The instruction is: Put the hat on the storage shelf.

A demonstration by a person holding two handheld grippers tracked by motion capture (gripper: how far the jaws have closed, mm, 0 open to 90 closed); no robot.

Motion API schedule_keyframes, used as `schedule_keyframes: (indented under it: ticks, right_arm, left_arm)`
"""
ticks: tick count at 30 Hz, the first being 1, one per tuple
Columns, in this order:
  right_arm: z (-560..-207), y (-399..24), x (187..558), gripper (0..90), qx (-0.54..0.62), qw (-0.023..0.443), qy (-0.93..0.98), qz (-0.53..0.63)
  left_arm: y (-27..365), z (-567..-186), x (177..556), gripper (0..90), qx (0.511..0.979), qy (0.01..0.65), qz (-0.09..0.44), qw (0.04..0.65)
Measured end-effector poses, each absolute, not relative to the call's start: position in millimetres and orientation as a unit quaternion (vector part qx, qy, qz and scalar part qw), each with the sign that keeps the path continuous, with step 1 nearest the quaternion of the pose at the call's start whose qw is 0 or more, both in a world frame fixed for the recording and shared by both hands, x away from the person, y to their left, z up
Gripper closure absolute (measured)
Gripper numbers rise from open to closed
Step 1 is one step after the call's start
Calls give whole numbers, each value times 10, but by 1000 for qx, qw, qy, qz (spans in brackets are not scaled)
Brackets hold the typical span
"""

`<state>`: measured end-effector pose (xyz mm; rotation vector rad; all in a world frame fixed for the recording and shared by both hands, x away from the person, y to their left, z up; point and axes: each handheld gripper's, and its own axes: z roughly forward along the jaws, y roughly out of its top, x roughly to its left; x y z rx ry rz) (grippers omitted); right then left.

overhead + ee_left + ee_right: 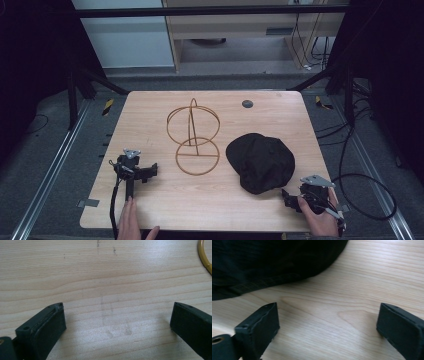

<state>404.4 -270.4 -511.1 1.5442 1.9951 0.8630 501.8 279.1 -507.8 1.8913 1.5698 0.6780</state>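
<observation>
- We see a light wooden worktop (150,200) carrying everything.
- A black cap (261,161) lies right of centre; in the right gripper view its stitched edge (262,282) lies just beyond the jaws.
- A gold wire stand (194,135) sits mid-worktop, just left of the cap.
- Our left tool (117,322) rests near the front left, jaws wide, nothing between.
- Our right tool (328,322), front right beside the cap, is wide and empty too.

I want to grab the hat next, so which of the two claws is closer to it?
The right claw, beside the black hat's near edge. The left claw sits across the table, past the gold wire stand.
</observation>
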Motion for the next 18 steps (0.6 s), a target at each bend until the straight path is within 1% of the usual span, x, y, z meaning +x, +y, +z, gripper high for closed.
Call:
schedule_keyframes:
  ticks: [1, 3, 6, 7, 10, 15, 18]
  right_arm:
    - [-5097, -2690, 4042, 75, 559, 228, 729, 321]
    - [-5055, -2674, 4023, 70, 556, 227, 727, 334]
    - [-4992, -2677, 3990, 70, 552, 234, 725, 340]
    - [-4978, -2678, 3982, 71, 552, 226, 726, 342]
    - [-4952, -2663, 3974, 72, 550, 220, 730, 342]
    - [-4675, -2589, 3975, 80, 527, 207, 745, 353]
    - [-4506, -2562, 4013, 90, 514, 208, 756, 347]
  left_arm:
    - [2791, -5078, 5018, 0, 710, 589, 254, 292]
    - [2790, -5079, 5018, 0, 709, 589, 254, 292]
    - [2791, -5078, 5018, 0, 710, 589, 254, 292]
    - [2789, -5080, 5018, 0, 709, 590, 255, 293]
    - [2791, -5078, 5017, 0, 710, 589, 254, 291]
    - [2791, -5078, 5017, 0, 710, 589, 254, 291]
    - [2791, -5078, 5018, 0, 710, 589, 254, 292]
